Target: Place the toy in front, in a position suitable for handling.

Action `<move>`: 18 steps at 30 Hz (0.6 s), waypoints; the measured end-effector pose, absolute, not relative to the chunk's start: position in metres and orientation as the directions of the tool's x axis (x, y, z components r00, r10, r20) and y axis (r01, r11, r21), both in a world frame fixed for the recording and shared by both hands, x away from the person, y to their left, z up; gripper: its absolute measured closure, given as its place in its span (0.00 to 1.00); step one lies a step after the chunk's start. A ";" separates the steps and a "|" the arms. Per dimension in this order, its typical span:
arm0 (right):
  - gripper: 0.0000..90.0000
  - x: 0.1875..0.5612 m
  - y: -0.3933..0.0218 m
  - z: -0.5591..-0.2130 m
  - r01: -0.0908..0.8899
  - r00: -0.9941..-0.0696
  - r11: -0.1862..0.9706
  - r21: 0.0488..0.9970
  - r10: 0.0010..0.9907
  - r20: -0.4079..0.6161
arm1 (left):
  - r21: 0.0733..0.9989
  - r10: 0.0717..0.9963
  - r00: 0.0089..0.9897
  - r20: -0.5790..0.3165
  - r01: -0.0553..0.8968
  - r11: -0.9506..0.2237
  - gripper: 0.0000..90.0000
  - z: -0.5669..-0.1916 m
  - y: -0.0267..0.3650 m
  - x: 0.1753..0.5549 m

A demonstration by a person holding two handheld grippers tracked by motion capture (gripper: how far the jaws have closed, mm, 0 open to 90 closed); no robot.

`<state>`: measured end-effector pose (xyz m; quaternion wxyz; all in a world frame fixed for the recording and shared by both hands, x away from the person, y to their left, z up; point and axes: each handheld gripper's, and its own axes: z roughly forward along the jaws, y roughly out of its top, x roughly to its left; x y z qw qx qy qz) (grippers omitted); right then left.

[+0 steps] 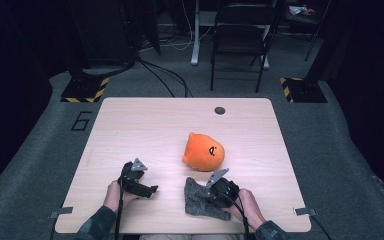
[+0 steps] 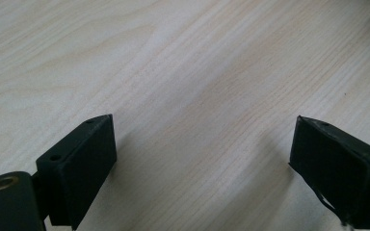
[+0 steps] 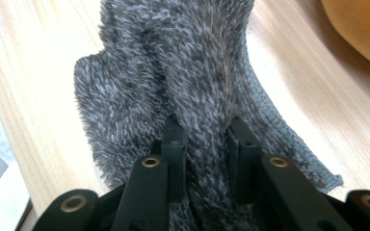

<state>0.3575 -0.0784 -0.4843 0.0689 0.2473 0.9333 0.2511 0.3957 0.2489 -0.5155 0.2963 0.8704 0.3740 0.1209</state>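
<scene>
A fuzzy grey cloth (image 1: 198, 199) lies crumpled near the table's front edge, right of centre. My right gripper (image 1: 211, 196) rests on it, and in the right gripper view its jaws pinch a raised fold of the cloth (image 3: 183, 72) between the fingertips (image 3: 174, 131). An orange plush toy (image 1: 203, 152) with a small dark face mark sits just beyond the cloth, and its edge (image 3: 361, 29) shows at the top right of the right gripper view. My left gripper (image 1: 150, 190) lies low over bare wood at the front left, its jaws wide apart around nothing (image 2: 202, 144).
The light wooden table (image 1: 145, 125) has a dark round grommet (image 1: 220, 110) near its far edge. Beyond it stand a folding chair (image 1: 240, 35) and stand bases with yellow-black hazard tape (image 1: 86, 91). Grey carpet surrounds the table.
</scene>
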 end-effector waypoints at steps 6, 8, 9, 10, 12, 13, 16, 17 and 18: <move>0.81 0.354 -0.088 -0.481 0.443 -0.859 0.745 0.500 0.512 -0.001 | 0.610 0.727 0.687 -0.001 0.576 -0.544 0.10 -0.516 0.248 0.396; 0.81 0.354 -0.092 -0.480 0.447 -0.857 0.743 0.498 0.515 0.002 | 0.608 0.724 0.690 0.001 0.575 -0.548 0.10 -0.516 0.248 0.396; 0.81 0.354 -0.095 -0.479 0.447 -0.857 0.744 0.498 0.516 -0.002 | 0.609 0.723 0.691 0.000 0.573 -0.549 0.10 -0.516 0.249 0.396; 0.81 0.354 -0.096 -0.479 0.450 -0.854 0.743 0.495 0.520 -0.005 | 0.610 0.722 0.692 -0.001 0.573 -0.548 0.10 -0.517 0.249 0.396; 0.81 0.353 -0.100 -0.478 0.455 -0.852 0.742 0.492 0.524 -0.003 | 0.619 0.730 0.684 0.002 0.572 -0.538 0.10 -0.518 0.247 0.394; 0.81 0.353 -0.102 -0.477 0.457 -0.852 0.744 0.487 0.524 -0.001 | 0.614 0.725 0.688 0.012 0.567 -0.549 0.10 -0.518 0.247 0.394; 0.81 0.352 -0.110 -0.476 0.468 -0.844 0.742 0.480 0.536 -0.005 | 0.608 0.719 0.695 0.013 0.566 -0.557 0.09 -0.517 0.248 0.395; 0.81 0.352 -0.112 -0.476 0.475 -0.840 0.735 0.484 0.543 -0.001 | 0.610 0.720 0.694 0.015 0.564 -0.556 0.08 -0.517 0.247 0.395; 0.81 0.352 -0.116 -0.476 0.480 -0.836 0.731 0.485 0.549 -0.001 | 0.611 0.721 0.693 0.016 0.564 -0.556 0.08 -0.518 0.247 0.396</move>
